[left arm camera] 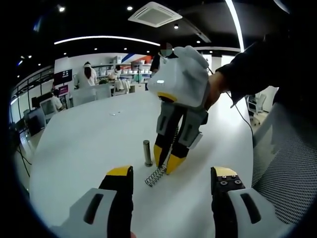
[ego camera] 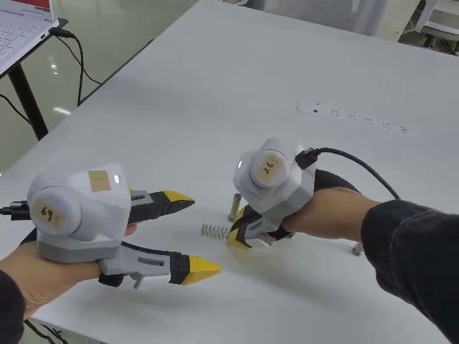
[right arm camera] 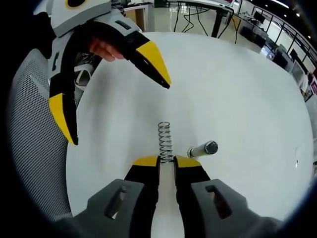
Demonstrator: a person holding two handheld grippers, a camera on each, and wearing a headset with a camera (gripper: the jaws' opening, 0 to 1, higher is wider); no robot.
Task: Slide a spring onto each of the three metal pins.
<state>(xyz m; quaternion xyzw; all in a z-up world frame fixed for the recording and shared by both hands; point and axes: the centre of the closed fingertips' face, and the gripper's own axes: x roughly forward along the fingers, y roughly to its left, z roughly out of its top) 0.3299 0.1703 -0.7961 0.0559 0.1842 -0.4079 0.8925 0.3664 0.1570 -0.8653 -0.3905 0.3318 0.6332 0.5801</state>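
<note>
Right hand-held gripper [right arm camera: 167,160], seemingly around spring [right arm camera: 164,137]

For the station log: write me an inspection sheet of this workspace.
Surface: white table.
Job's things: spring lying flat, one end held by the right gripper; metal pin upright beside it.
Clutter: small metal part by the sleeve, unidentifiable.
Grippers: right jaws shut on the spring; left gripper open, empty.
Cables: black cable from the right gripper; laptop lead.
Surroundings: laptop, mesh chair, people far off.

An upright pin [ego camera: 234,206] stands just at one o'clock of the spring [ego camera: 214,231]; the worktop [ego camera: 237,93] toward twelve lies open.
</note>
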